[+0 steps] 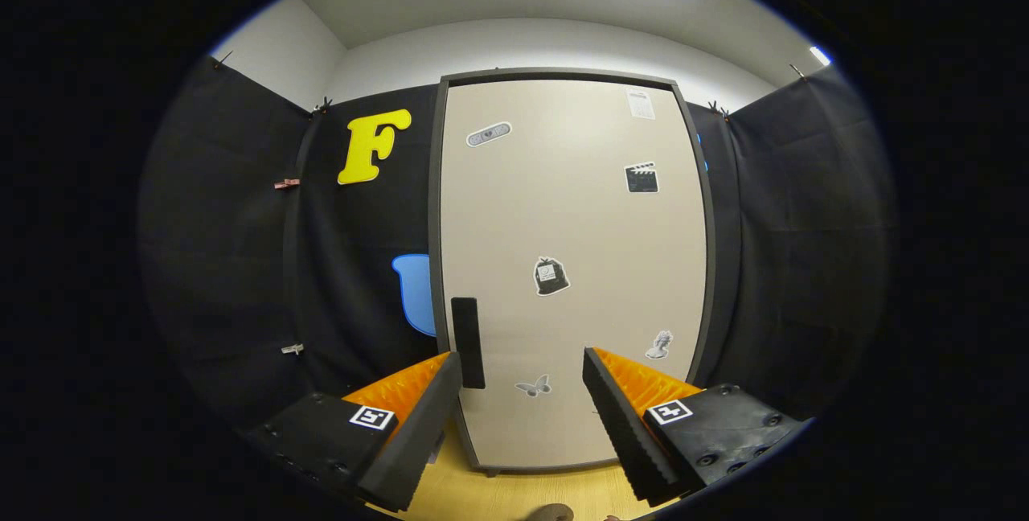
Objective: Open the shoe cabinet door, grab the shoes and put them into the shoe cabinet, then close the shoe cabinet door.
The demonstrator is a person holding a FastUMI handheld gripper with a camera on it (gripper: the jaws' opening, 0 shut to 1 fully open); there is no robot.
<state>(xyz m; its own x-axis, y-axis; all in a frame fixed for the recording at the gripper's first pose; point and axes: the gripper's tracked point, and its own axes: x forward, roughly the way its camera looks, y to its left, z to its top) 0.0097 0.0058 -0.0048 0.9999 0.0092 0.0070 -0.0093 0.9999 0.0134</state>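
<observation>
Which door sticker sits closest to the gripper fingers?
The pale butterfly sticker, low on the closed beige cabinet door, beyond the gap of the open gripper. The grey statue sticker and the black bag sticker sit higher.

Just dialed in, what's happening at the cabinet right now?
A person's handheld gripper faces the shoe cabinet door, which is shut. Its fingers are spread open and hold nothing. The dark door handle stands just ahead of the left finger, so opening the door looks like the step at hand.
</observation>
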